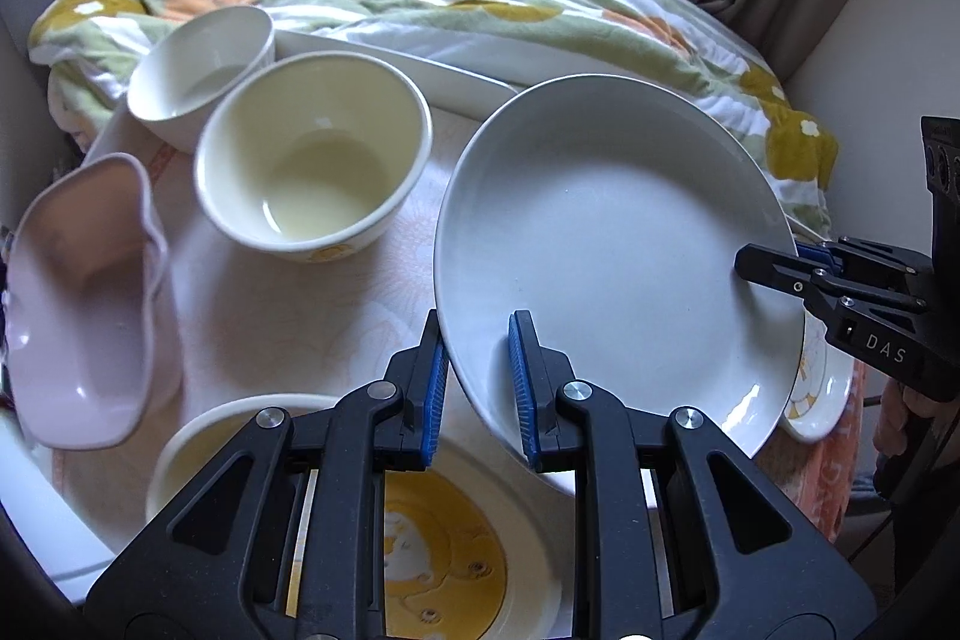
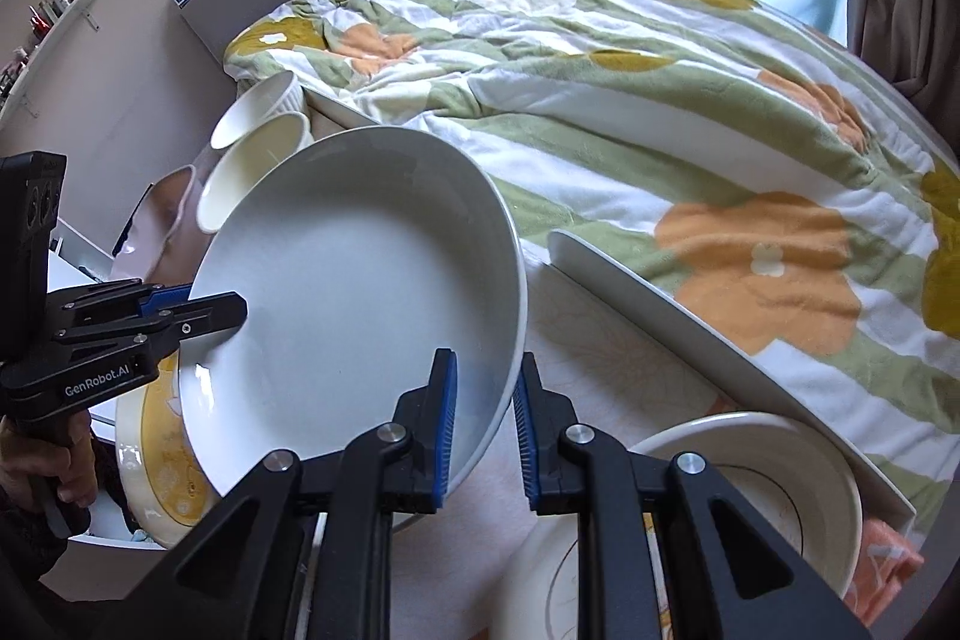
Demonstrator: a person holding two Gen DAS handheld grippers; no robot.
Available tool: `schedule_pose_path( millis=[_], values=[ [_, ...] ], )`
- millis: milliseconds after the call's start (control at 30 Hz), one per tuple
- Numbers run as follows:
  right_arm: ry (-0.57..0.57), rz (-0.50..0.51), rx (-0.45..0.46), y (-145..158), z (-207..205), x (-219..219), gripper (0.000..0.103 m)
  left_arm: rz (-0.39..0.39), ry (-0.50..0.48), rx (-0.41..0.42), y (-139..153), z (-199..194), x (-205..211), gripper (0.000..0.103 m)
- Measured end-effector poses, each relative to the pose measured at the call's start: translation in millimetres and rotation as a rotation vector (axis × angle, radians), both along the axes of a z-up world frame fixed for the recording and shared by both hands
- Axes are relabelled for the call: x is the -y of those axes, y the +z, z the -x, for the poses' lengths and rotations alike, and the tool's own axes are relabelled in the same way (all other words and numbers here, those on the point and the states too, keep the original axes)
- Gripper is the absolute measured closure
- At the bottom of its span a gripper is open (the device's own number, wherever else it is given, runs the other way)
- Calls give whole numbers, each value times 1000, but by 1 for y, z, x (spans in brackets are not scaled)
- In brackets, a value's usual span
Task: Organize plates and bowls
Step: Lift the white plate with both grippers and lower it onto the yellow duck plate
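The grey plate (image 1: 612, 244) hangs tilted above the counter (image 1: 288, 304), gripped at opposite rims by both tongs. The left tongs (image 1: 480, 388) straddle its near edge in the left wrist view: one blue pad (image 1: 521, 388) lies on the inner face, the other sits behind the rim, the jaws narrowed onto it. The right tongs (image 2: 485, 424) pinch the rim the same way in the right wrist view, one finger inside the plate, one outside.

Under the plate's left side sits a yellow-patterned plate (image 1: 444, 538), partly covered by it. Beyond it on the counter stand a cream bowl (image 1: 312, 160) and, just behind and touching it, a white bowl (image 1: 201, 70). A pink dish (image 1: 90, 298) leans at the left edge. By the right tongs a small plate (image 2: 774, 496) with a thin ring line rests on a larger one (image 2: 546, 580). A white tray rim (image 2: 708, 334) runs along the far side, next to the flowered blanket (image 2: 630, 112) on the bed.
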State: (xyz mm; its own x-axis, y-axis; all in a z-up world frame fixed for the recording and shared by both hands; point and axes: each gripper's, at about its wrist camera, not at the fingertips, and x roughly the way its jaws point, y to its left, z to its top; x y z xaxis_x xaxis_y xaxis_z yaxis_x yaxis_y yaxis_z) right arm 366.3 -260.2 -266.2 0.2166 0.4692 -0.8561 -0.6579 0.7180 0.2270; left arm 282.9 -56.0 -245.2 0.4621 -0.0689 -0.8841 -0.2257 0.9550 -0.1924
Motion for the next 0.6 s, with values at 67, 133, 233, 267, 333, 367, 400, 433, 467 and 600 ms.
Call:
schedule_pose_path(
  millis=[67, 133, 233, 267, 333, 367, 400, 433, 467, 600],
  values=[
    [-8, -6, 13, 10, 13, -4, 86, 0, -5, 16, 8, 10, -5, 85],
    [-15, -8, 18, 17, 25, -9, 86, 2, -12, 26, 15, 24, -13, 85],
    [-33, -7, 34, 25, 48, -18, 86, 14, -33, 28, 20, 44, -25, 85],
    [-43, -8, 32, 26, 58, -22, 86, 10, -43, 27, 21, 52, -28, 85],
    [-67, -10, 26, 26, 74, -27, 86, 2, -70, 23, 22, 69, -36, 85],
    [-75, -11, 17, 25, 83, -30, 86, 4, -81, 20, 21, 77, -40, 85],
    [-92, -12, 9, 23, 95, -33, 86, 7, -97, 12, 19, 87, -46, 85],
    [-108, -12, 3, 21, 104, -36, 86, 14, -107, 3, 16, 95, -50, 85],
    [-121, -10, -4, 20, 111, -39, 86, 27, -114, -8, 13, 102, -56, 85],
    [-199, -6, -48, 5, 147, -53, 86, 43, -148, -51, -7, 128, -74, 85]
  ],
)
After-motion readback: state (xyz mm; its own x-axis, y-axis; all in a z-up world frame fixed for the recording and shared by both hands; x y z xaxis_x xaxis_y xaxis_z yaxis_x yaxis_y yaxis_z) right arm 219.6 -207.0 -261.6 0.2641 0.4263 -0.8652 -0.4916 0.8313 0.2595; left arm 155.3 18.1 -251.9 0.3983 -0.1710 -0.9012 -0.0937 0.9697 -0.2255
